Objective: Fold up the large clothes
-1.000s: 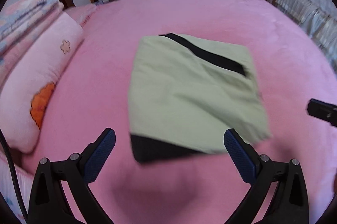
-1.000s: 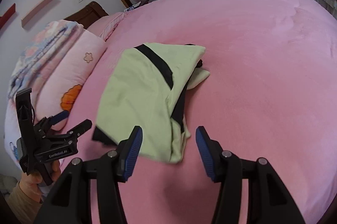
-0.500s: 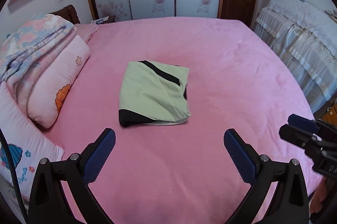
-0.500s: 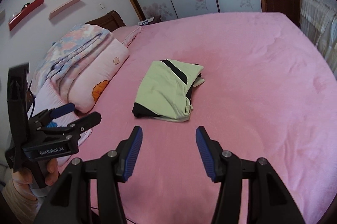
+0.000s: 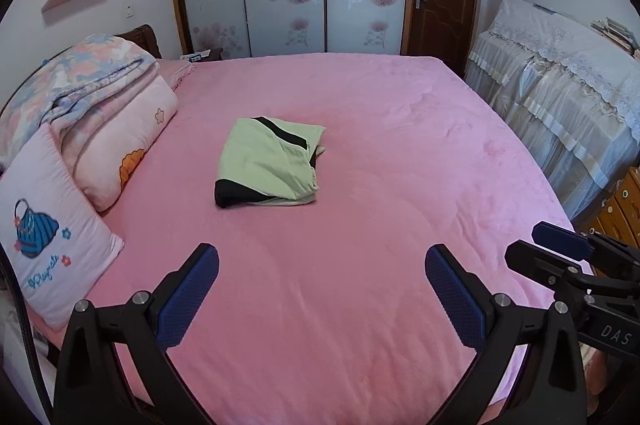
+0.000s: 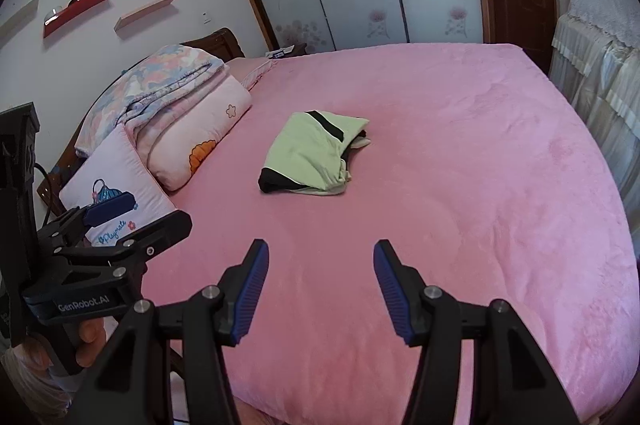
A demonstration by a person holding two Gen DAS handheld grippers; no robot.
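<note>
Folded garment (image 5: 270, 161) on bed (image 5: 400, 145) (untouched)

Pink bed (image 5: 400, 153) lying open ahead and right; folded garment (image 5: 268, 161) sitting mid-bed, sole obstruction. Pillows and quilt (image 5: 80, 113) blocking left edge. Draped furniture (image 5: 560, 97) bounding right side.

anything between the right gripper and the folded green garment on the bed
Nothing: in the right wrist view only bare pink bedspread lies between the right gripper and the folded green garment.
</note>
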